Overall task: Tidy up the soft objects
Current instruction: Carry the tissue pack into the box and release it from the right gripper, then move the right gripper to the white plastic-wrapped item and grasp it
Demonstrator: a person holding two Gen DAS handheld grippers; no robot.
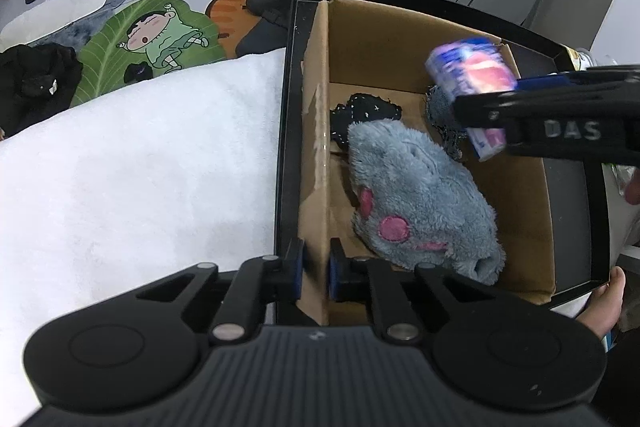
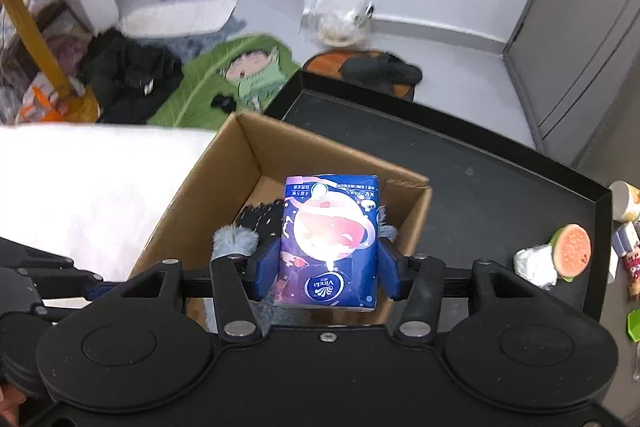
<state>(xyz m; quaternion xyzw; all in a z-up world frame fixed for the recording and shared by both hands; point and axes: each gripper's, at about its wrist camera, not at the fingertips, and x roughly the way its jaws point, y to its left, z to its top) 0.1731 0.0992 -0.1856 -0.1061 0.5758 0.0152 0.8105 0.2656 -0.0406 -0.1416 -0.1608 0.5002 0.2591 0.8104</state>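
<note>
A cardboard box (image 1: 400,39) stands in a black tray (image 1: 288,107). Inside it lie a grey-blue plush slipper with pink spots (image 1: 420,199) and dark speckled fabric (image 1: 364,111). My left gripper (image 1: 316,267) is shut on the box's left wall. My right gripper (image 2: 328,263) is shut on a blue and pink Vinda tissue pack (image 2: 330,239) and holds it above the box (image 2: 240,163). In the left wrist view the pack (image 1: 472,75) hangs over the box's right side, held by the right gripper (image 1: 500,107).
A white soft surface (image 1: 140,167) lies left of the tray. On the tray's right side (image 2: 500,187) are a guava-slice toy (image 2: 570,251) and small containers. Floor mats, black clothes and slippers lie on the floor beyond. Grey cabinets stand at the back right.
</note>
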